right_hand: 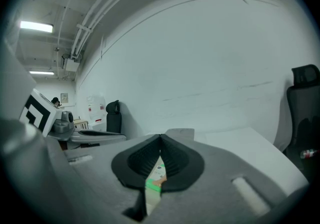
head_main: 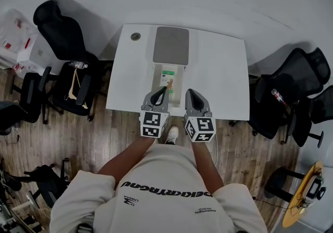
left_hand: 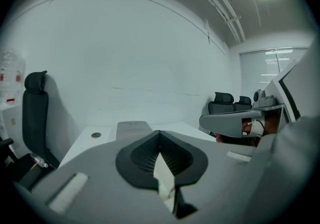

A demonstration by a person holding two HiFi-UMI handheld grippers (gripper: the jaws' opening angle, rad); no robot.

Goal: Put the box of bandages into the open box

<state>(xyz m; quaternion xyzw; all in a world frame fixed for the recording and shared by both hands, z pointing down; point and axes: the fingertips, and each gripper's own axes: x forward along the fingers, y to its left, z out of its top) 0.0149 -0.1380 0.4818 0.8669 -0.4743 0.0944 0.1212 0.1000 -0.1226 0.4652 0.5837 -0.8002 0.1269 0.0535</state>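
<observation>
On the white table [head_main: 218,70], the open box [head_main: 180,78] stands with its grey lid [head_main: 170,44] folded back. A white and green box of bandages [head_main: 167,75] lies inside it. My left gripper [head_main: 165,89] hovers over the box's near left part with its jaws together [left_hand: 160,132] and nothing clearly held. Beside it, my right gripper [head_main: 188,92] sits at the box's near right edge, its jaws also meeting [right_hand: 160,136]. The bandage box shows through the gap under each pair of jaws [left_hand: 164,178] [right_hand: 156,177].
Black office chairs stand to the left [head_main: 65,34] and to the right [head_main: 296,86] of the table. A round cable hole [head_main: 136,36] is at the table's far left. A clear storage bin [head_main: 15,39] sits at the far left by the wall.
</observation>
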